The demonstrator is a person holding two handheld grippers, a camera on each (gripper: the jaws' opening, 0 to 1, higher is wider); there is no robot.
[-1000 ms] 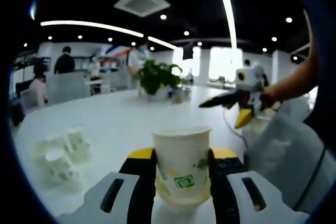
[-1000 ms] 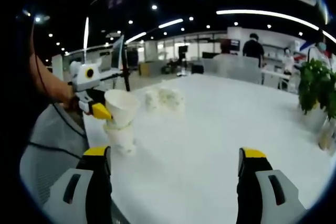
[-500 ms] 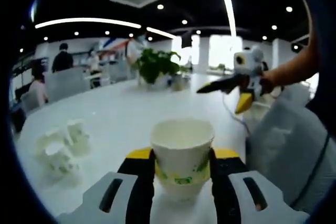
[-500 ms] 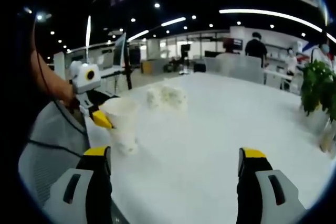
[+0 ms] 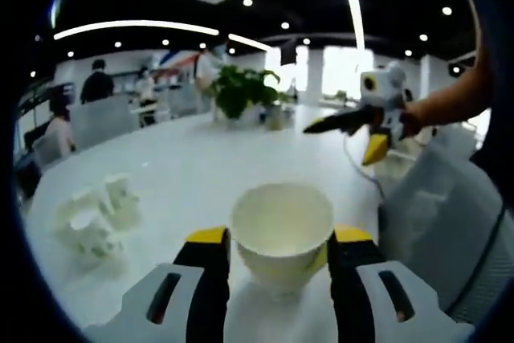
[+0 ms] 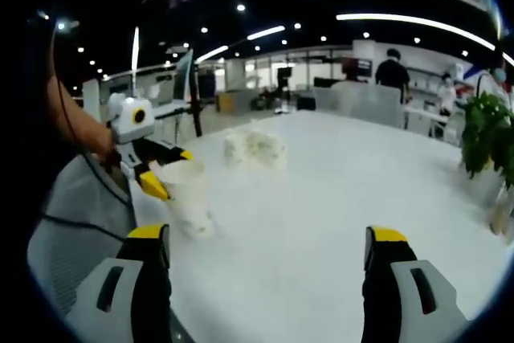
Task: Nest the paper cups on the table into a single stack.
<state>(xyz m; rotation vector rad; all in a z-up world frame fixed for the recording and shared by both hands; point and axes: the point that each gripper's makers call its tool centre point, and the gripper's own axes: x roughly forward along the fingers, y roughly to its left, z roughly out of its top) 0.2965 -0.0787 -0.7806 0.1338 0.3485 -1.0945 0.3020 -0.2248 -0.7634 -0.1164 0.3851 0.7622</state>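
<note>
Base of the paper cup [image 5: 282, 229] behind hand-held gripper jaws

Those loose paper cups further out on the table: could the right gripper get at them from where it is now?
Probably yes. The right gripper is open and holds nothing, and bare white table lies between it and the loose cups, with nothing blocking.

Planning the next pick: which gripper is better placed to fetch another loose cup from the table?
Right. The right gripper is open and empty, facing the loose cups across the table. The left gripper brackets the stacked cup.
</note>
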